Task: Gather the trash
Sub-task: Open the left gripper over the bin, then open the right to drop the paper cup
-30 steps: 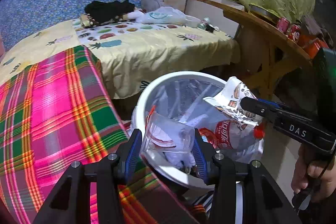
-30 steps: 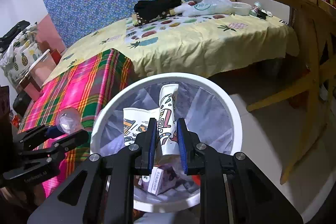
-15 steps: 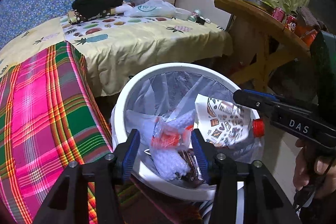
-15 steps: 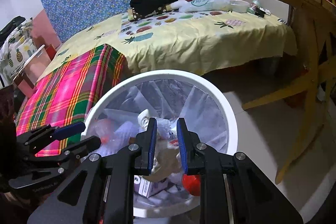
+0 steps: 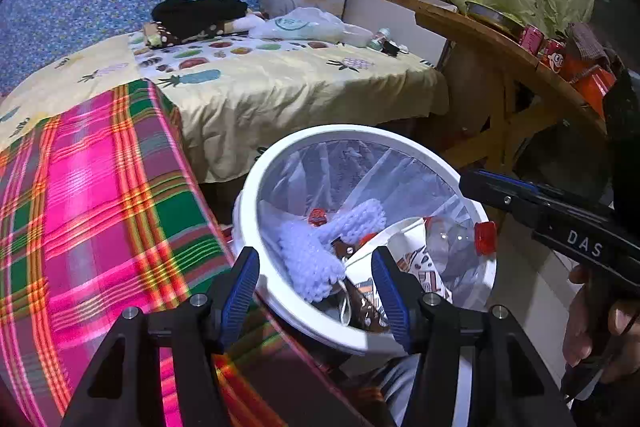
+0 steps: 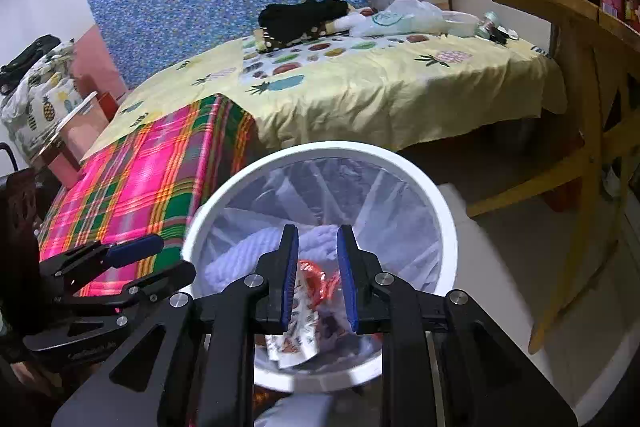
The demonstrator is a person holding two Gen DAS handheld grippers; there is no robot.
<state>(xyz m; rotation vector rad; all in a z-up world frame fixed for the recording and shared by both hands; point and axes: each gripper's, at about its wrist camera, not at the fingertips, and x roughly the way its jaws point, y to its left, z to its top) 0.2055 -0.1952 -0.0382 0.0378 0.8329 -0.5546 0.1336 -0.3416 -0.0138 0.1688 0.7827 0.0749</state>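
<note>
Trash (image 5: 400, 267) lying inside the white bin (image 5: 360, 133), on the bottom of its clear liner. Looking from the left wrist: resting at 5 o'clock from the middle of the view, with a white knitted piece (image 5: 320, 251) at 9 o'clock in the bin, a printed paper cup (image 5: 416, 267) at 4 o'clock and a clear bottle (image 5: 452, 239) with a red cap leaning on the rim at 3 o'clock.

Left gripper (image 5: 314, 259) hovering over the near rim at 6 o'clock, pointing down at a slant. Jaws just having been opening, now standing wide apart and released, gripping nothing; only the trash below showing through the gap.

Right gripper (image 6: 317, 239) hanging over the same bin, its blue pads standing a narrow gap apart. Not pressing on anything: an orange wrapper (image 6: 316, 279) and the printed paper showing between the pads but lying lower, in the bin. Reaching in from 3 o'clock in the left wrist view (image 5: 480, 187), with nothing hanging from it, and a hand (image 5: 600, 327) clasping its handle at 4 o'clock.

Bin standing just beside the plaid blanket (image 5: 100, 207) at 9 o'clock, with the yellow sheet (image 5: 300, 87) at 12 o'clock and the wooden table (image 5: 500, 55) at 2 o'clock
</note>
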